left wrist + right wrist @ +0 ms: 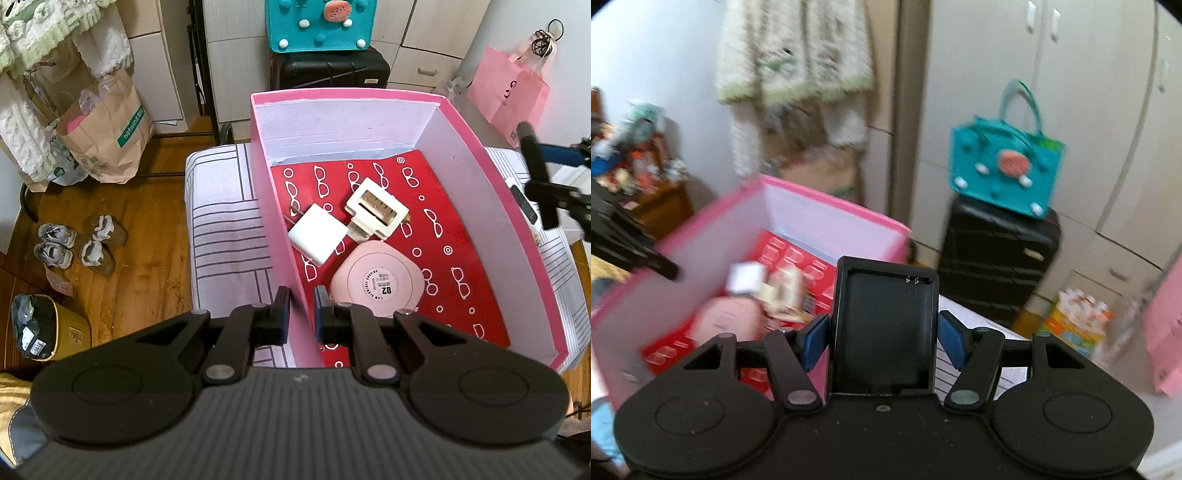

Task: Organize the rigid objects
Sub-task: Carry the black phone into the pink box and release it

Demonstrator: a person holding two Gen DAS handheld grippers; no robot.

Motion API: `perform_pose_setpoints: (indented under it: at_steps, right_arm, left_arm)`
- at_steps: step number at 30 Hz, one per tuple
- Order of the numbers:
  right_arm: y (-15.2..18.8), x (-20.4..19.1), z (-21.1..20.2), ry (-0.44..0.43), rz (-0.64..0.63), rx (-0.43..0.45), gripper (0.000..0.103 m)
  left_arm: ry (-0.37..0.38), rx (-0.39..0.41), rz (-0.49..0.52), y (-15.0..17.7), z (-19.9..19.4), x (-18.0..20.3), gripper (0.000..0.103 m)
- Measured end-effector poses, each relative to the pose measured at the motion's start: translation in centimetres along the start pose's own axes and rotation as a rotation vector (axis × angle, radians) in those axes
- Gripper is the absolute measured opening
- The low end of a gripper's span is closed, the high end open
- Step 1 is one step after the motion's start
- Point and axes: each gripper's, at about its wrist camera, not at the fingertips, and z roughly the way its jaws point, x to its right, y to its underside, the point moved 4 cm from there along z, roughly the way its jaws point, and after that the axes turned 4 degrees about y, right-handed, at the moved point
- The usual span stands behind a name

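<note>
- Pink box (369,107): sits on a striped bed cover (221,229); red glasses-print liner (454,236) covers its floor.
- Left gripper (301,306): jaws straddle the box's near-left wall, narrowly parted; whether they pinch the wall I cannot tell.
- Right gripper (882,332): pads clamped on a black rectangular tray (884,328), possibly a battery cradle, held beside the box's right wall.
- Pink round case (376,286): in box, near front.
- Cream clip-like device (376,208): in box, centre.
- White charger cube (317,234): in box, left.
- Risk: tray clips the rim if lowered early; a drop could jostle the contents.
</note>
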Motion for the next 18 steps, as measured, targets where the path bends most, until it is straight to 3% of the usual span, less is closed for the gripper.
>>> perform_pose_setpoints:
  at_steps: [5, 11, 18]
  right_arm:
    - [-1.3, -4.8, 0.6, -0.003, -0.210, 0.012, 0.068]
    - [-2.0, -8.9, 4.7, -0.010, -0.433, -0.065, 0.068]
    - [-0.3, -10.8, 8.4, 0.038, -0.636, -0.199, 0.068]
  left_arm:
    - [-0.001, -0.004, 0.003, -0.1, 0.1, 0.1, 0.012]
    - [0.003, -0.002, -0.008, -0.1, 0.0, 0.0, 0.012]
    - [0.009, -0.003, -0.014, -0.1, 0.0, -0.1, 0.012]
